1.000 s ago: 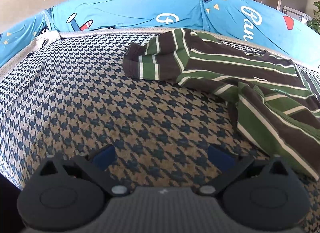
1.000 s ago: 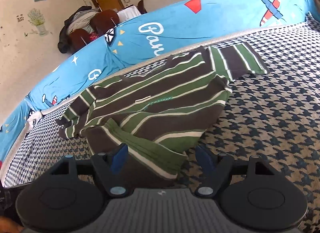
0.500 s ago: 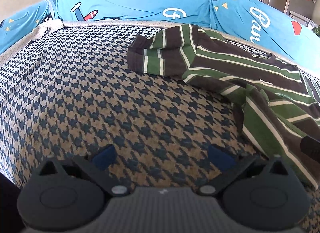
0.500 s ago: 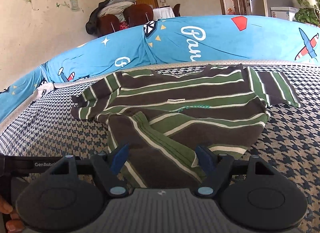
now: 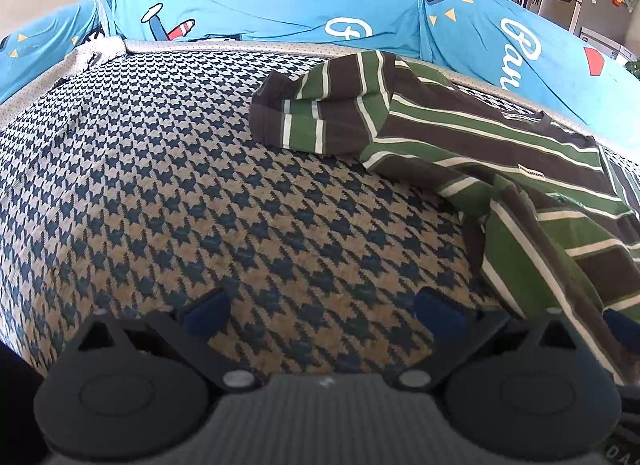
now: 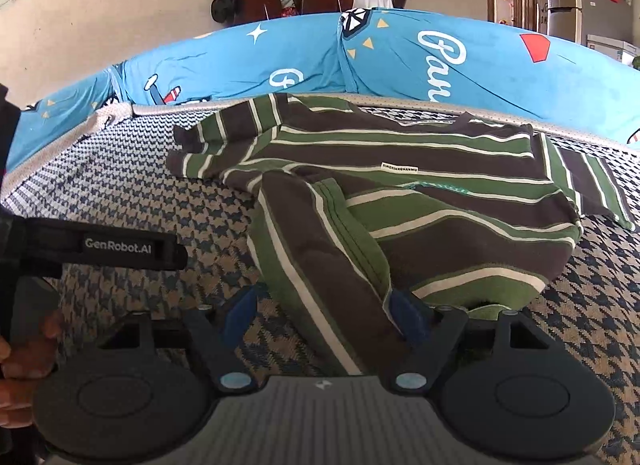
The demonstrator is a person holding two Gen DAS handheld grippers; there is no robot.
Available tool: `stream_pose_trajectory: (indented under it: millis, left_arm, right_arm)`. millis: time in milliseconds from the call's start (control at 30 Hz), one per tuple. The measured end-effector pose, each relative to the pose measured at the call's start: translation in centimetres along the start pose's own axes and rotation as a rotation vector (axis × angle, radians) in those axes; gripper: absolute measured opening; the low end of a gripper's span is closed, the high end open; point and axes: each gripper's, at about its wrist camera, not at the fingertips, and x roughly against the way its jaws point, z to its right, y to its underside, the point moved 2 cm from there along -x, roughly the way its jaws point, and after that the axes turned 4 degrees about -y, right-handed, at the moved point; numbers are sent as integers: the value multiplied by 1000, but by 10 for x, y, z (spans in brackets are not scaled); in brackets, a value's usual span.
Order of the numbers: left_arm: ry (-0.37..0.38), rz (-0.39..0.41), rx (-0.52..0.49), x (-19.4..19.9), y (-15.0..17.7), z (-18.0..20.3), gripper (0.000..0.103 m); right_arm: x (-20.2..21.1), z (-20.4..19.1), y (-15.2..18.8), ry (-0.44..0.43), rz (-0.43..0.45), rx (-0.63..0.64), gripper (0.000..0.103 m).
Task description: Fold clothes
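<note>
With its jaws apart and just narrowing around the hem fold, the right gripper [image 6: 324, 311] straddles the striped shirt [image 6: 400, 201]; next it must pinch. Beside the shirt, the left gripper [image 5: 320, 311] hovers apart, empty.

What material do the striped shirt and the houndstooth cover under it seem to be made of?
Striped shirt: probably soft cotton jersey, matte; it drapes in limp folds and has a stitched hem. Houndstooth cover: seemingly a coarser knit or woven fabric, matte; its pattern edges look stepped, like yarn loops.

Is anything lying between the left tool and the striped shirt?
Nothing visible: only bare houndstooth cover lies between the left tool and the striped shirt, which sits ahead and to its right.
</note>
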Motion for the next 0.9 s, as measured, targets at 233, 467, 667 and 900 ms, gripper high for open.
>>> stream_pose_trajectory:
  millis: [233,467,667,900]
  left_arm:
    - [-1,1,-1,-1,1,2,103]
    - [7,4,10,0,0,0,103]
    - [21,17,41,5,-4,-6,103]
    - [34,59,77,16,-10,-15,103]
  right_arm:
    - [1,6,-2,66,22,-4,32]
    - [19,18,-12,-10,74,-130,18]
    - [41,20,-20,-89,130,-261,16]
    - [68,-1,-27,-144,160,-261,8]
